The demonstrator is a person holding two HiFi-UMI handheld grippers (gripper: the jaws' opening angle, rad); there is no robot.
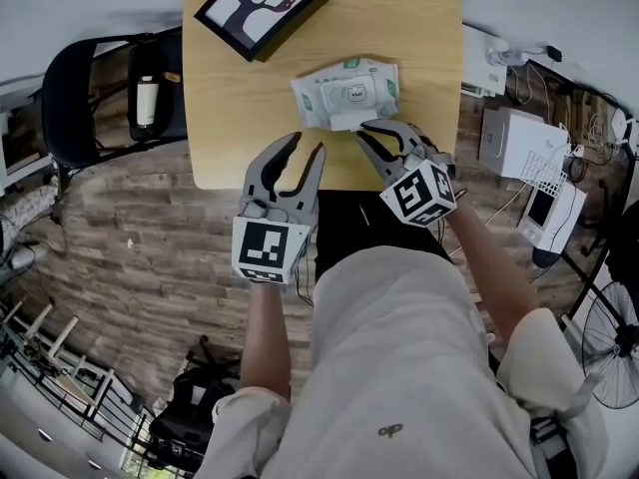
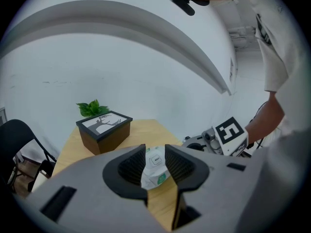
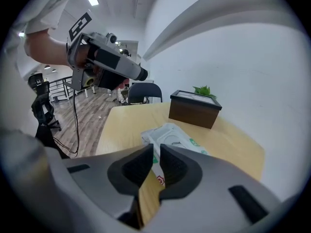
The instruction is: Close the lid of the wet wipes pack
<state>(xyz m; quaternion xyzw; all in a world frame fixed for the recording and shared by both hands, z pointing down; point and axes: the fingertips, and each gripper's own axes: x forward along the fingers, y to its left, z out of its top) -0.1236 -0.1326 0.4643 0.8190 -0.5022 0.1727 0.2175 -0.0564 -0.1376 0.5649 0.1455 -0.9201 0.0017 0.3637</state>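
Your left tongs (image 1: 308, 148) hang spread wide and empty over the near edge of the counter (image 1: 220, 98), just short of the pack. The wet wipes pack (image 1: 344, 90) lies flat on the counter, towards its near side. Your right tongs (image 1: 361, 132) sit at the pack's near edge, drawn almost together with a slim gap left, gripping nothing.
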